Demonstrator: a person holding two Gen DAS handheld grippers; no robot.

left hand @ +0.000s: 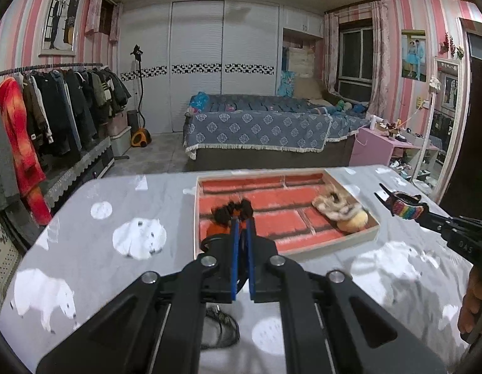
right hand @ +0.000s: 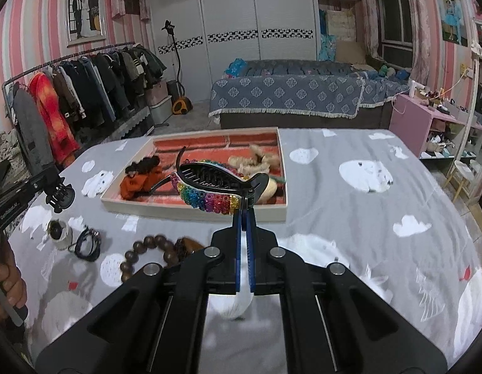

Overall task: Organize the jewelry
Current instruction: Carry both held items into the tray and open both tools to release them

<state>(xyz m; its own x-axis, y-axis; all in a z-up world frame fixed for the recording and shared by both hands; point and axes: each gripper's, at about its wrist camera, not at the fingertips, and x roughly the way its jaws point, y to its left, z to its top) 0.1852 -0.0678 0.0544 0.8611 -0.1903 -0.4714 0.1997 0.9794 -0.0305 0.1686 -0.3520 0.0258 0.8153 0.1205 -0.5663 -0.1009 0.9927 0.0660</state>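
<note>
A shallow tray (left hand: 359, 239) with a red brick-pattern lining sits on the grey table; it also shows in the right wrist view (right hand: 191, 210). My left gripper (left hand: 241, 215) is shut on a dark brown scrunchie (left hand: 231, 210) over the tray's near left part. My right gripper (right hand: 244, 210) is shut on a black hair claw with rainbow beads (right hand: 209, 191), held above the tray's near edge; the claw shows at the right in the left wrist view (left hand: 406, 207). Furry beige hair ties (left hand: 337, 207) lie in the tray's right side. An orange scrunchie (right hand: 138, 184) lies in its left.
On the table left of my right gripper lie a wooden bead bracelet (right hand: 147, 255), black hair ties (right hand: 88, 244) and a small white holder (right hand: 58, 232). The grey cloth (right hand: 365, 218) has white bear prints. A bed and clothes rack stand beyond the table.
</note>
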